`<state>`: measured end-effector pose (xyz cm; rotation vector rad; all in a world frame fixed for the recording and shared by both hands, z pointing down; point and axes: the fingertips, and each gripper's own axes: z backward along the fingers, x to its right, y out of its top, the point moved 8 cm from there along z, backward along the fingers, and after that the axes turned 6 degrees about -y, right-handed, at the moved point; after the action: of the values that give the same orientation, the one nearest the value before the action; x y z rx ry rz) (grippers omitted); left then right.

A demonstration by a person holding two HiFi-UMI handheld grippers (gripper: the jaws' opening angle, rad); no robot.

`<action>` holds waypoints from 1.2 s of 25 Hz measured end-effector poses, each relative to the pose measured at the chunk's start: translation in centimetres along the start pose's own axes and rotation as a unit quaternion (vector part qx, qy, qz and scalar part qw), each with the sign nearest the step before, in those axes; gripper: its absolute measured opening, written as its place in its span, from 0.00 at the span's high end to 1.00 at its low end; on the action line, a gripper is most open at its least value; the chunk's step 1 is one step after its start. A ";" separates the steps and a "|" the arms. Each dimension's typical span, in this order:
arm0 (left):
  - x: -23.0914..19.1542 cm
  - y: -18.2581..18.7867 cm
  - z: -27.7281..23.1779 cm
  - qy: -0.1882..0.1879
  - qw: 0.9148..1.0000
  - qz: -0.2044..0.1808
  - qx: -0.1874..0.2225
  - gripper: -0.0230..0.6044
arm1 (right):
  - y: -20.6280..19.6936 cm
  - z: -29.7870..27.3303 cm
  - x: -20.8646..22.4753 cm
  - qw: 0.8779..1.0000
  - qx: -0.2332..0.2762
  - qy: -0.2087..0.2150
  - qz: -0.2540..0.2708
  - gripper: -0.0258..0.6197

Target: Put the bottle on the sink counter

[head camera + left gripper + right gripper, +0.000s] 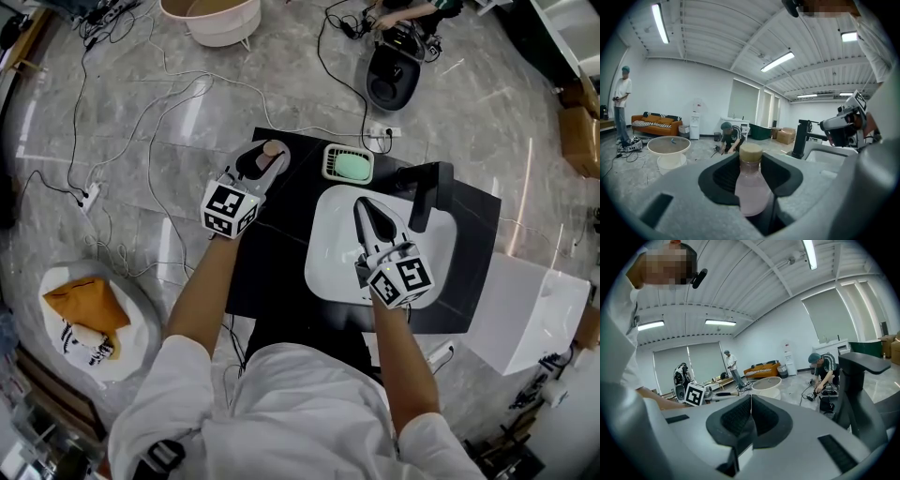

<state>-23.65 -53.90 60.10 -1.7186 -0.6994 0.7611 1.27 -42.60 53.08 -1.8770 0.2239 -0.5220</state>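
A pale pink bottle (751,185) with a tan cap (274,148) stands upright between the jaws of my left gripper (262,161), which is shut on its body. The left gripper (751,174) hangs over the black sink counter (281,234), near its far left corner. My right gripper (364,208) is over the white sink basin (328,246), next to the black faucet (427,192). In the right gripper view the right gripper (751,416) is shut with its pads together and nothing between them.
A green soap dish (348,165) sits on the counter behind the basin. A white box (525,314) stands to the counter's right. Cables and a power strip (89,195) lie on the floor at left, by a round white table (141,319) with an orange cloth.
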 end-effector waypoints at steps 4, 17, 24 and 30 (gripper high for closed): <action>0.0 -0.1 -0.4 0.002 1.000 -0.003 0.000 0.73 | 0.0 0.2 0.1 1.000 0.001 0.001 -0.001 0.94; 0.3 -1.0 -0.7 0.002 1.000 -0.008 -0.008 0.73 | -0.4 0.4 0.2 1.000 0.000 -0.002 -0.009 0.94; 0.4 -1.2 -0.5 0.001 1.000 -0.012 -0.009 0.73 | -0.5 0.5 -0.1 1.000 -0.003 0.003 -0.009 0.94; 0.5 -1.2 -0.6 -0.002 1.000 -0.008 -0.013 0.73 | -0.7 0.5 -0.5 1.000 -0.001 0.005 -0.011 0.94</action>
<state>-22.96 -53.56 61.35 -1.7348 -0.7271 0.7469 1.00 -41.76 53.51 -1.8805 0.2102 -0.5461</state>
